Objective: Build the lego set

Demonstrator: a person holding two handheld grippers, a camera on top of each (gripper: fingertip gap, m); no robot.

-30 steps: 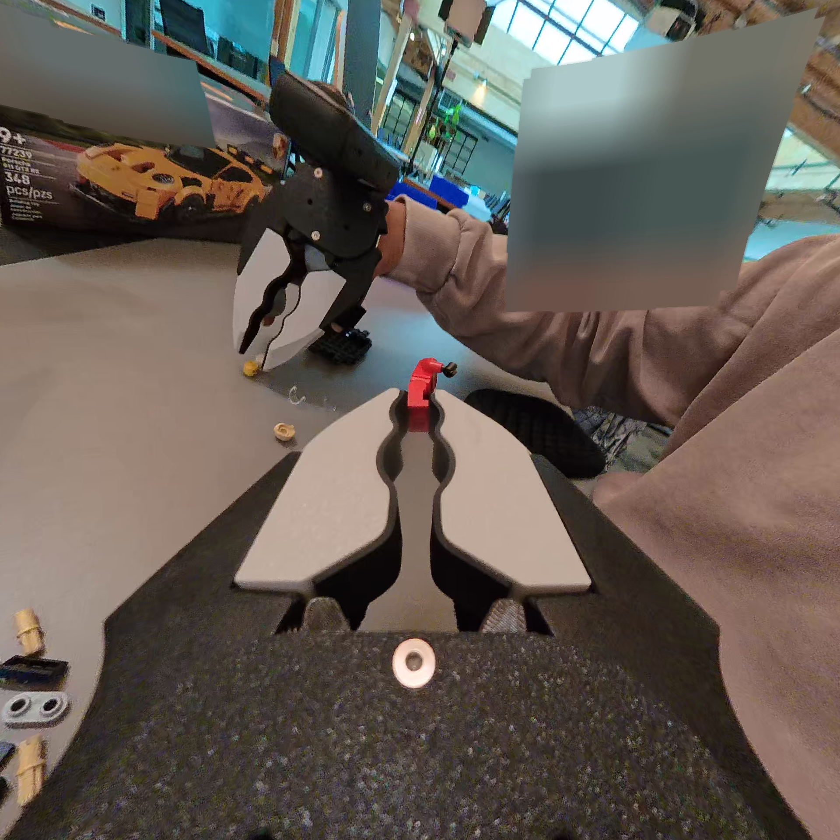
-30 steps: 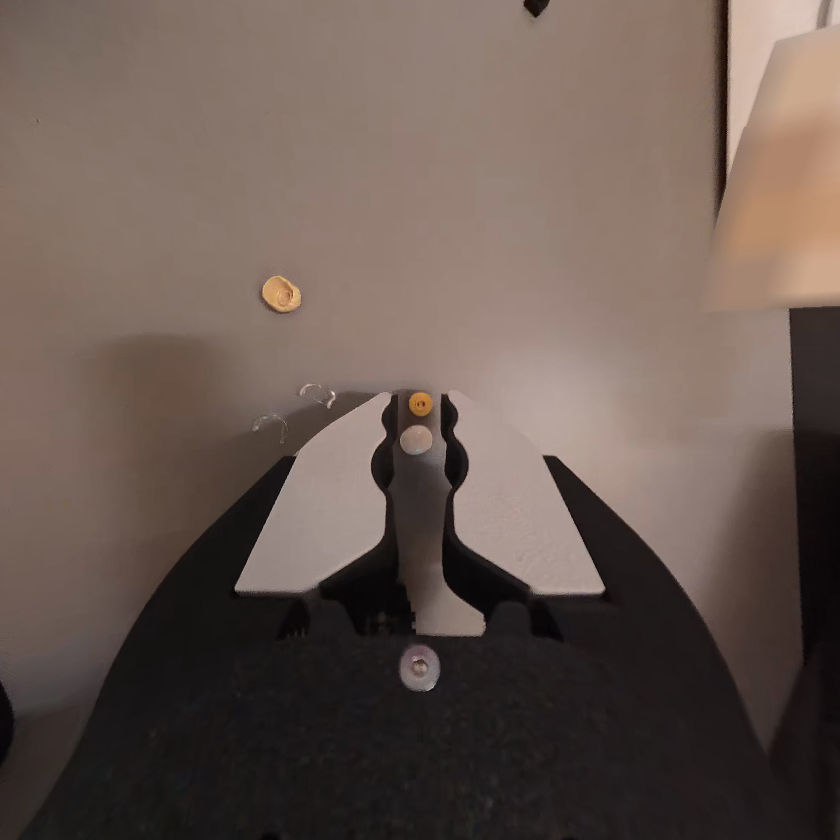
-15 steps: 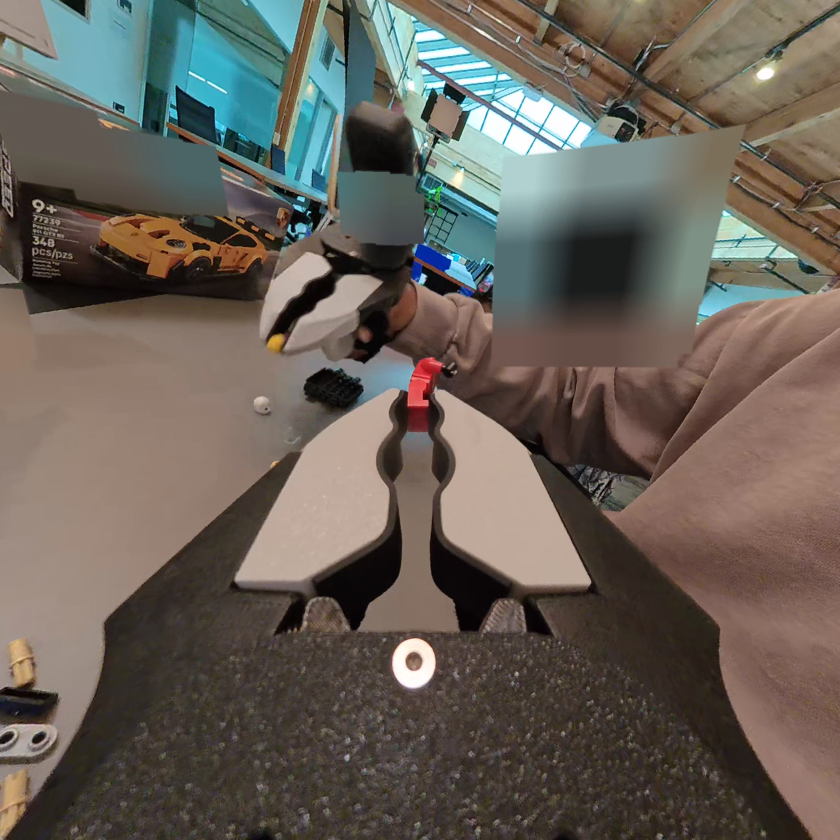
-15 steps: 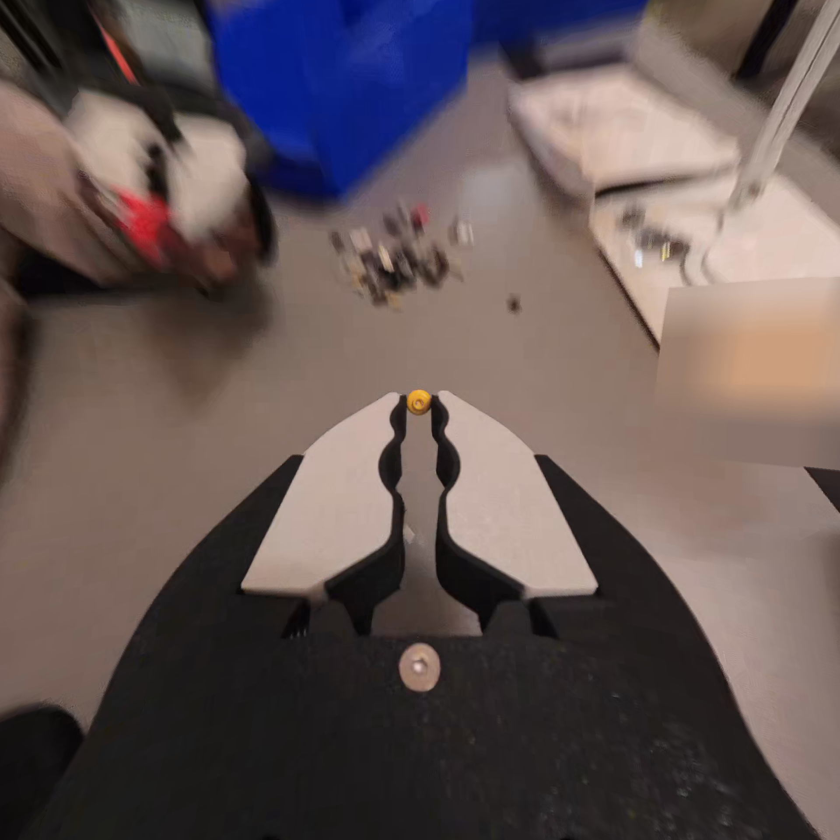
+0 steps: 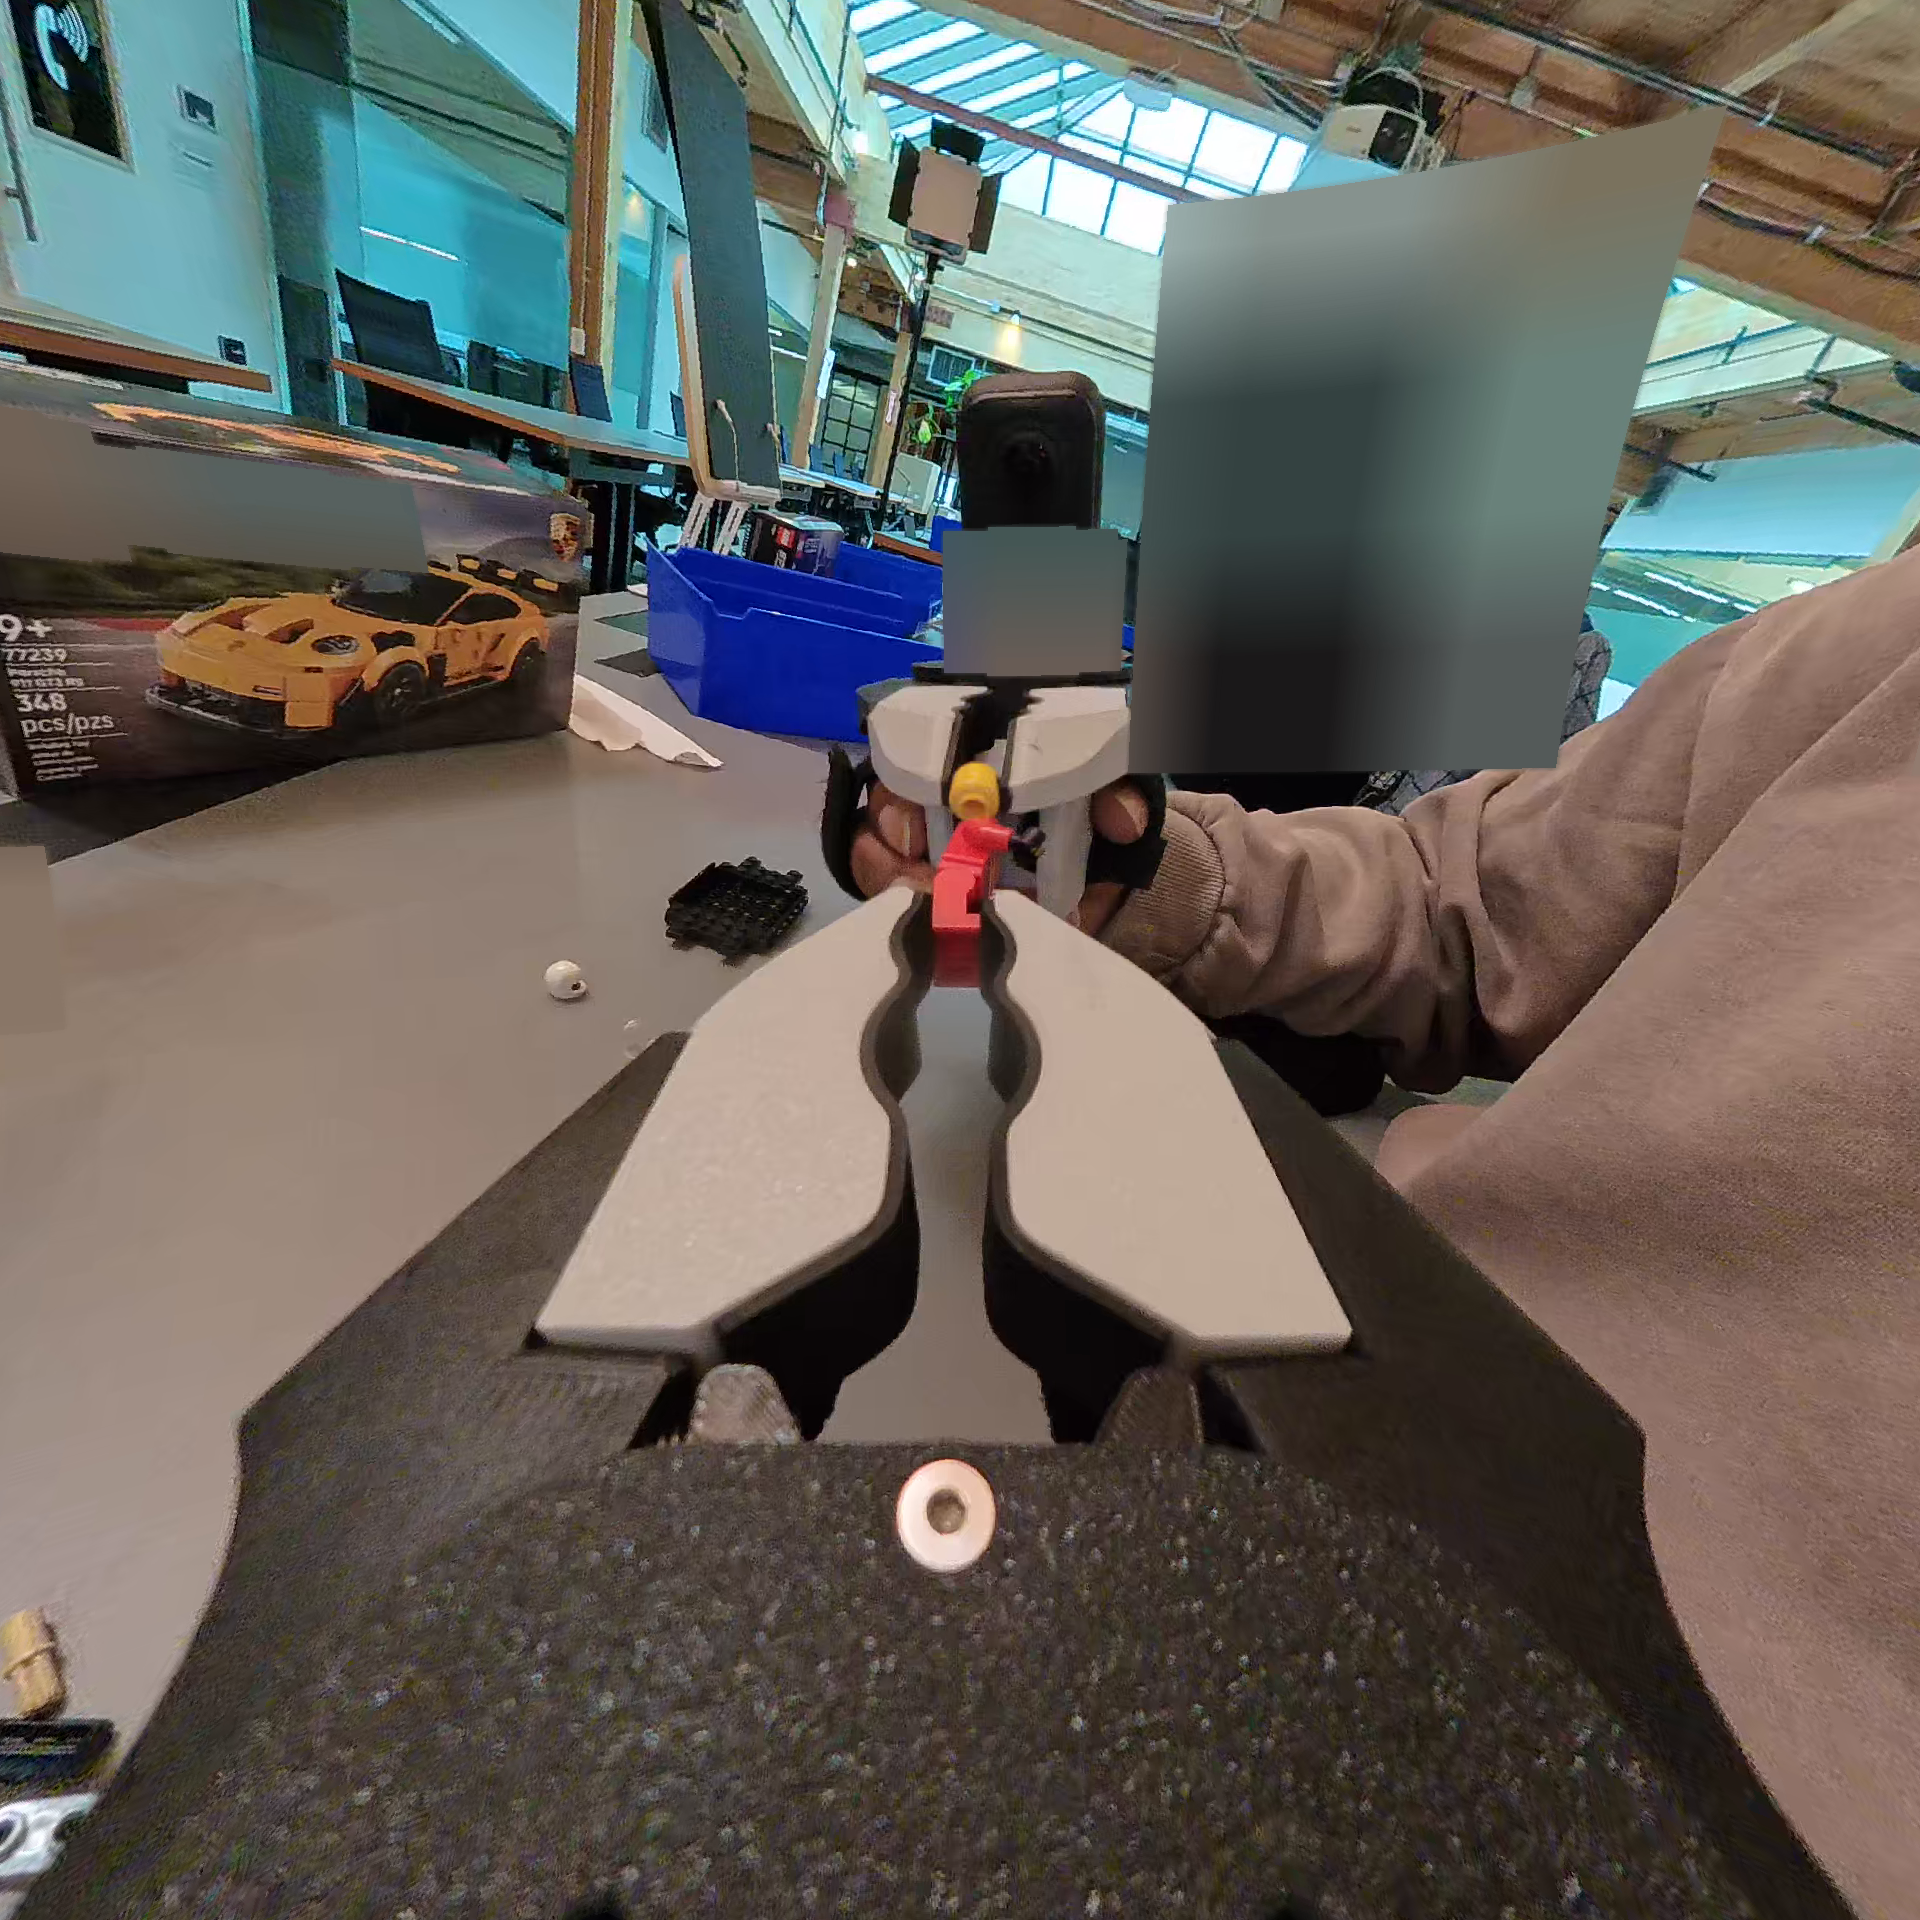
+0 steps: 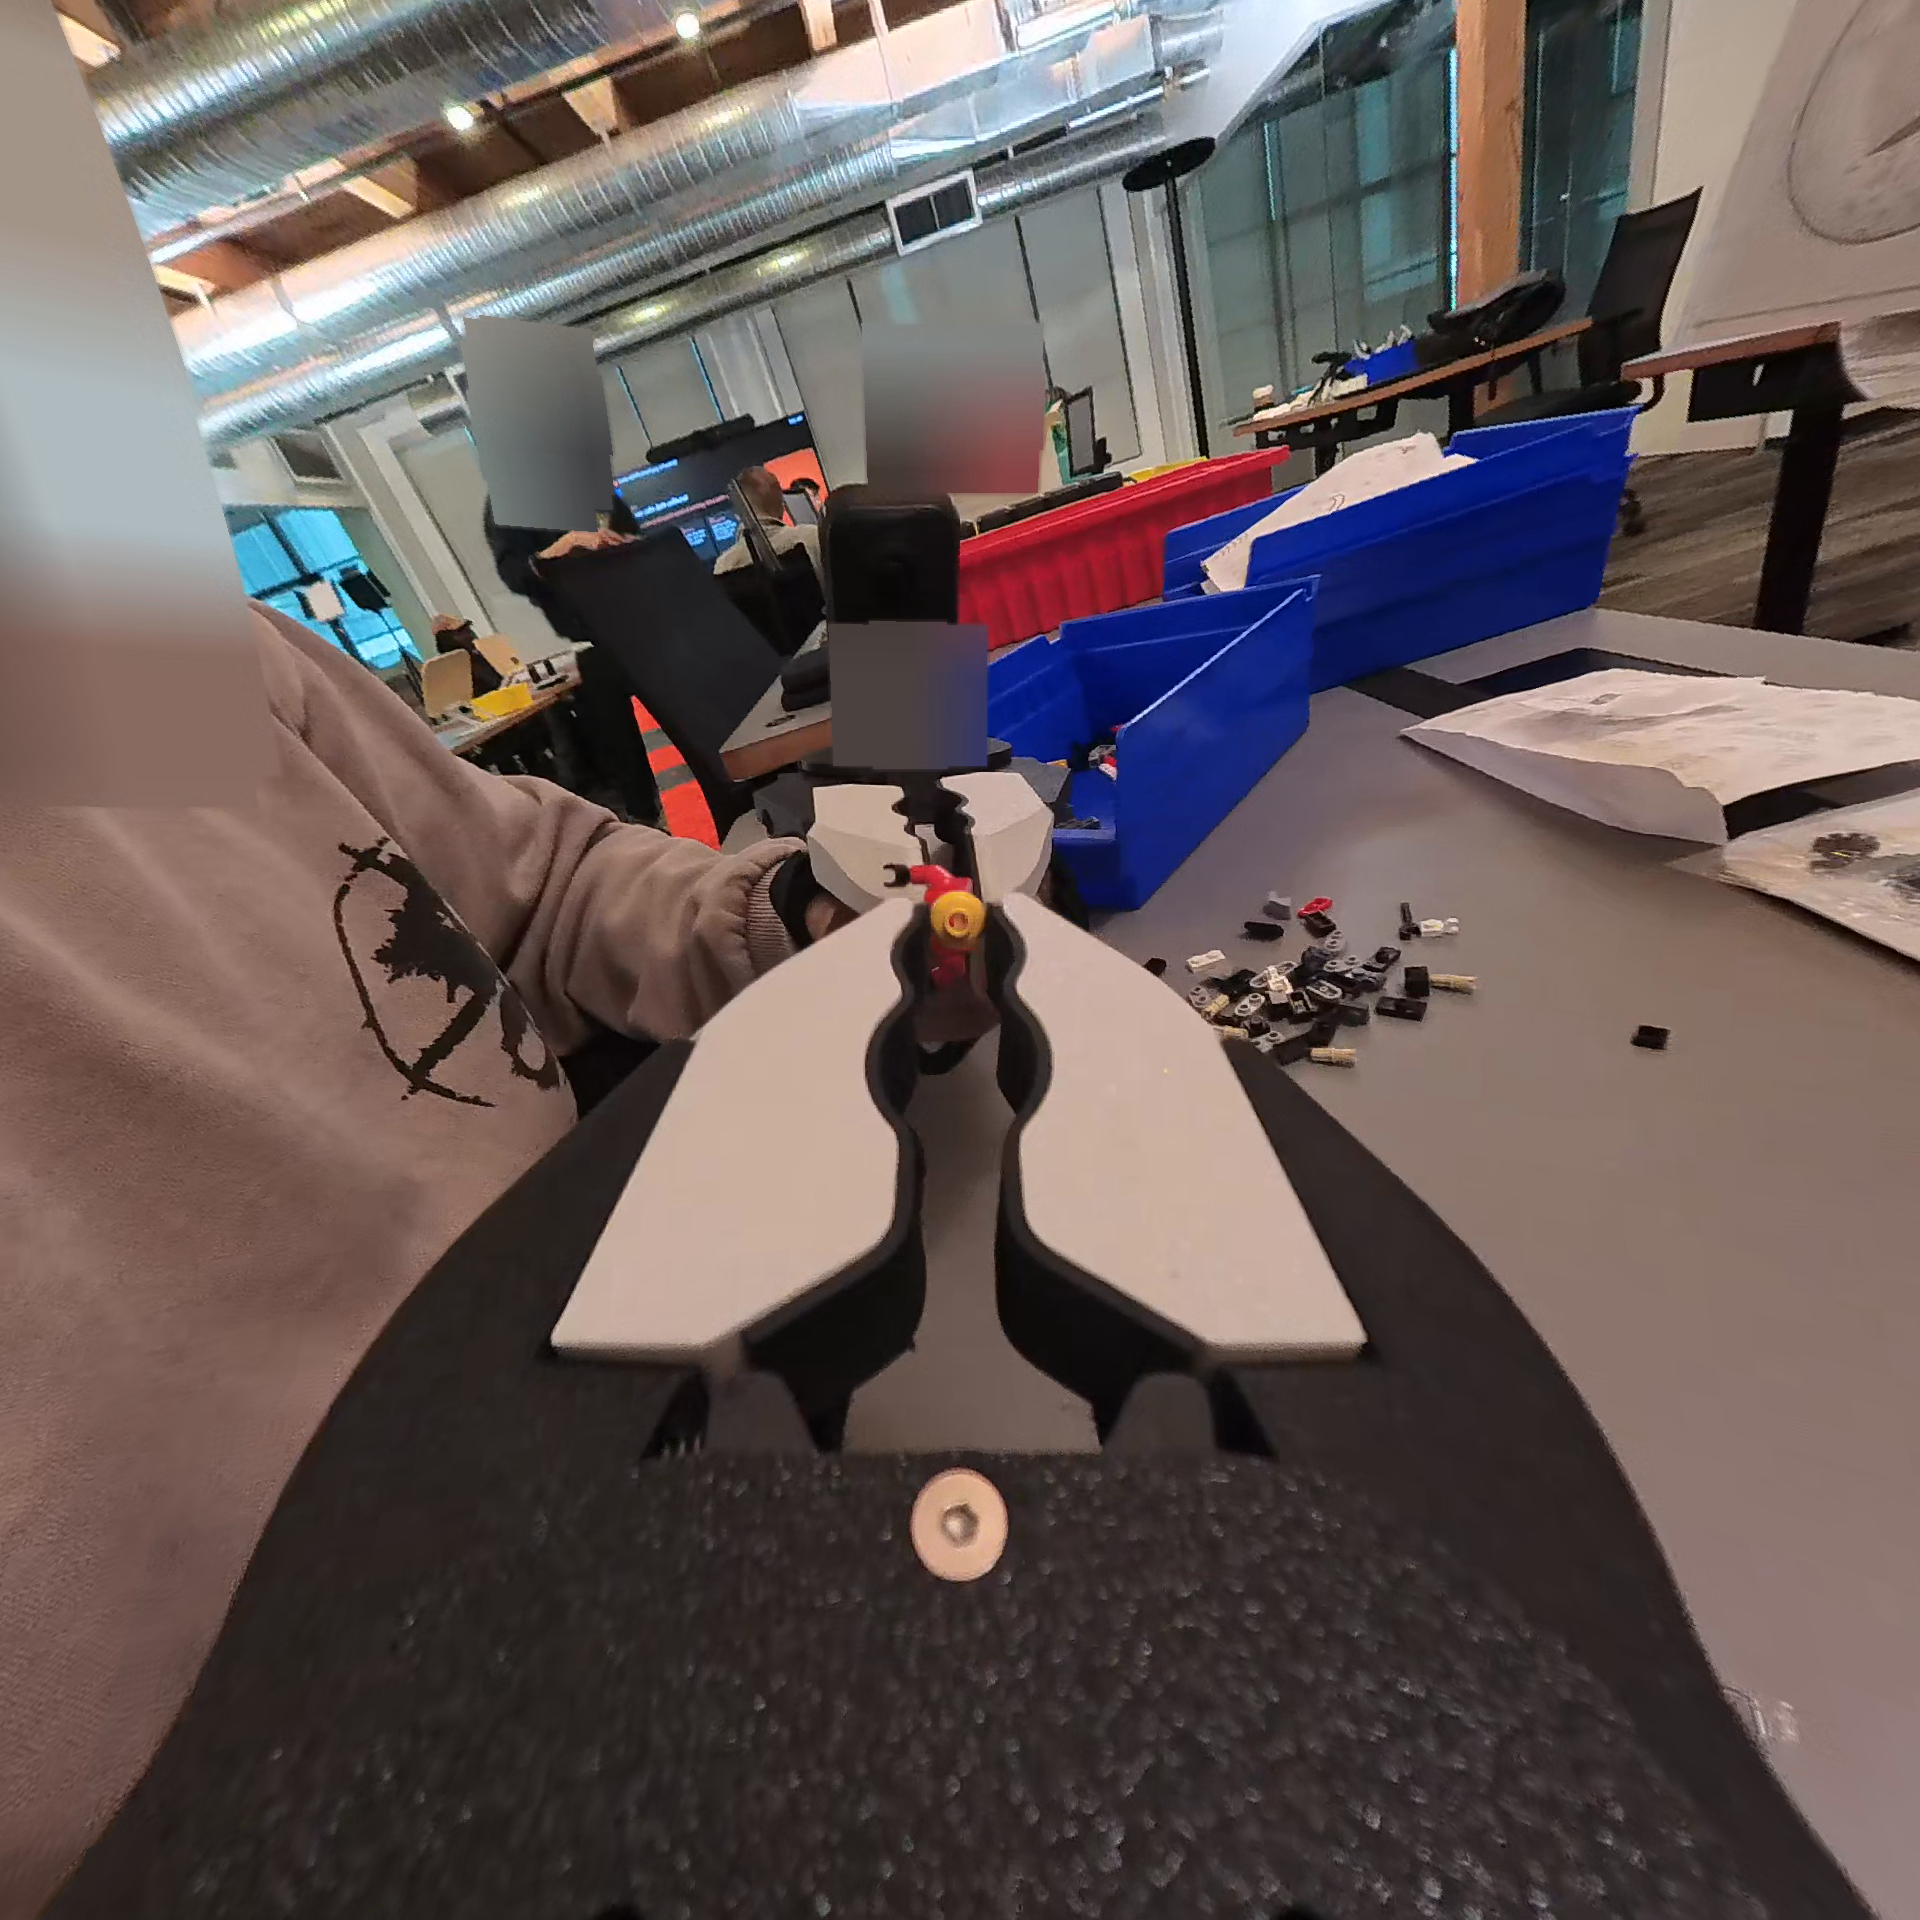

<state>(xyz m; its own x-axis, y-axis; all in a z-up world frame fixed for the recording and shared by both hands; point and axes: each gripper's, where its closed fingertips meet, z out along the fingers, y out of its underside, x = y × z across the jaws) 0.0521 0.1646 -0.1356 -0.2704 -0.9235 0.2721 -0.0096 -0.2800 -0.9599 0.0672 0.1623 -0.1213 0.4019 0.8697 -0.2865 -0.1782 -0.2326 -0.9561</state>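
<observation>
Lego red piece [image 5: 954, 914] sat clamped in left gripper [image 5: 953, 940]; right gripper [image 6: 956, 925], at twelve o'clock, pinched yellow stud [image 6: 956, 918].

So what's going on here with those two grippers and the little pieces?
A person is building a Lego set with a handheld gripper in each hand. The left gripper is shut on a red minifigure torso, and the right gripper is shut on a yellow head piece. The two face each other above the grey table, the head close over the torso's neck. More loose pieces lie in a pile on the table.
</observation>
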